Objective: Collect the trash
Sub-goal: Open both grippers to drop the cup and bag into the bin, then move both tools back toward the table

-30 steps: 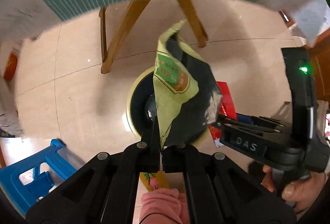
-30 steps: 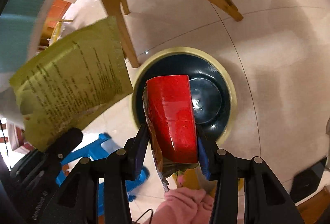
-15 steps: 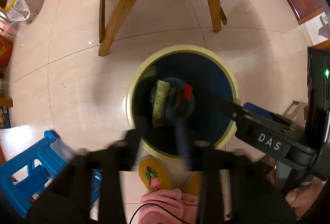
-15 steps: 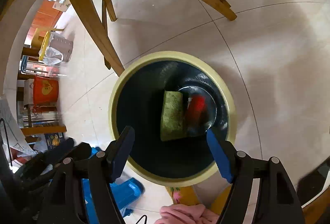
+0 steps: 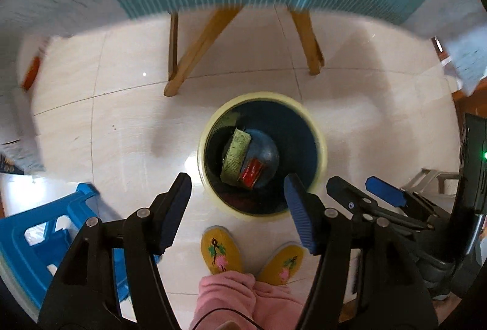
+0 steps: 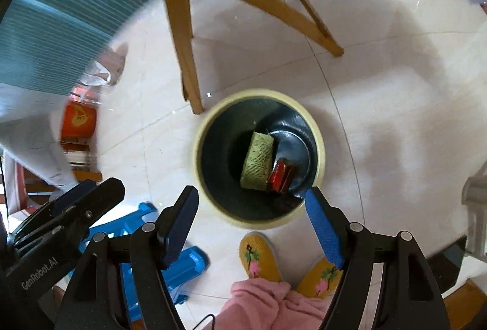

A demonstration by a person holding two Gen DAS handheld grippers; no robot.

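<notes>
Left gripper (image 5: 237,208) held spread wide, nothing grasped, above round yellow-rimmed dark bin (image 5: 261,97) on pale tiled floor (image 5: 121,123); right gripper (image 6: 252,223) likewise parted, unladen; green crumpled wrapper (image 6: 258,159) and red packet (image 6: 281,175) seen touching at bin bottom; blue plastic stool (image 5: 30,241) beside

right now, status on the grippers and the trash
Left gripper open, empty. Right gripper open, empty. Green wrapper and red wrapper both in the bin. Nothing in the way.
</notes>
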